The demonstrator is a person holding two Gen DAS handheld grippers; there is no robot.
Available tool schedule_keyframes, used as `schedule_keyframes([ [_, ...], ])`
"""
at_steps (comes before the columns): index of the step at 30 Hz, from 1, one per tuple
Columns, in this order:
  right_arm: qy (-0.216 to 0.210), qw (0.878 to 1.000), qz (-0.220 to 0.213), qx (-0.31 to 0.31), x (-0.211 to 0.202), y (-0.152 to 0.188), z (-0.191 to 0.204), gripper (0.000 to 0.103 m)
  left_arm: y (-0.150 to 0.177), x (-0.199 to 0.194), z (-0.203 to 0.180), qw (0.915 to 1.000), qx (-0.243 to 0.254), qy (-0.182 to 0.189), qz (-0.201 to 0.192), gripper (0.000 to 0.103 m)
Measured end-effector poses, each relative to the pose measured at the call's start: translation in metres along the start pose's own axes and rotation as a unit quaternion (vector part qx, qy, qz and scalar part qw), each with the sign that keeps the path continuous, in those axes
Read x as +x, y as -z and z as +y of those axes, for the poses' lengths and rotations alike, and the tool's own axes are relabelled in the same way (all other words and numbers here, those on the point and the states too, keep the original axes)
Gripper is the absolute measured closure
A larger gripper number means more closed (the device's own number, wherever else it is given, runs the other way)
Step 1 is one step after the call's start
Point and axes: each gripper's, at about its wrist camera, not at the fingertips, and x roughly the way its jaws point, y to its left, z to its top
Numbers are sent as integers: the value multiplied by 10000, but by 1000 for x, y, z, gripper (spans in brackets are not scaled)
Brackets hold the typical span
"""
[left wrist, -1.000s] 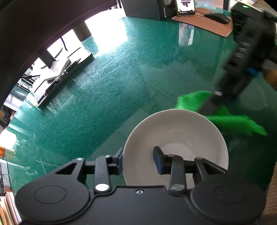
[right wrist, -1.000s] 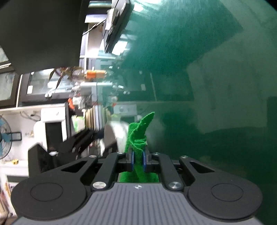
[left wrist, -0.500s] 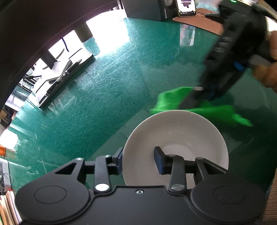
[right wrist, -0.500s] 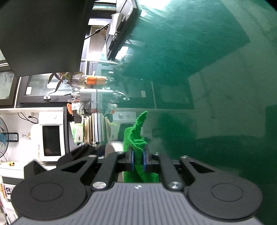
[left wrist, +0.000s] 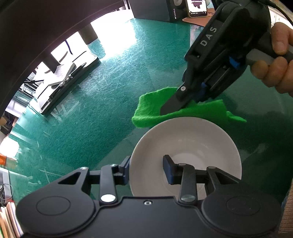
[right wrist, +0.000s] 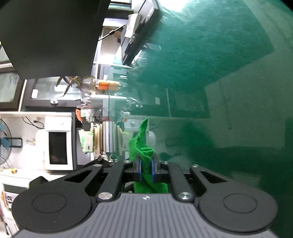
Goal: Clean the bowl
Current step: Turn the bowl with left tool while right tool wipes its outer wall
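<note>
The white bowl point(left wrist: 185, 146) sits on the green glass tabletop point(left wrist: 102, 113), its near rim caught between the fingers of the left gripper point(left wrist: 146, 172): one blue pad stands outside the wall, the other inside the bowl, the jaws narrowed onto the rim. Just beyond the bowl's far edge the right gripper point(left wrist: 170, 108), held by a hand point(left wrist: 274, 62), hangs over the table with a green cloth point(left wrist: 183, 109) pinched tight between its nearly closed jaws; the right wrist view shows the cloth point(right wrist: 144, 161) bunched between the two blue pads and sticking up past them. The cloth's lower fold overlaps the far rim of the bowl as seen from the left wrist (whether it touches I cannot tell). Well apart to the left lies a dark keyboard point(left wrist: 67, 80) near the table's edge, under a large dark monitor point(left wrist: 36, 27). At the far side stand a black speaker point(left wrist: 155, 9) and a phone point(left wrist: 196, 7) on a brown mat. Between the keyboard and the bowl the tabletop is bare, scratched glass with a bright glare patch, and the space to the bowl's right is also unoccupied.
</note>
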Motion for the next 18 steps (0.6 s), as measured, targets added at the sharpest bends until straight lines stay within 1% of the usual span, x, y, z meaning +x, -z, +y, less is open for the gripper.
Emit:
schedule_keyframes([
  [4,-64,9998,-25,160,-17,13,-11,92,0,0,1,10000,11,13,-12,67],
  [6,-67,9996,87,270,-29,27,-21,92,0,1,1,10000,20,21,-13,67],
  [10,10,9990,276,357,-31,41,-29,92,0,1,2,10000,22,29,-13,67],
  [13,139,9992,162,340,-21,29,-28,92,0,1,1,10000,18,25,-13,67],
  [18,111,9998,108,153,6,1,-15,92,0,0,1,10000,6,14,-10,67],
])
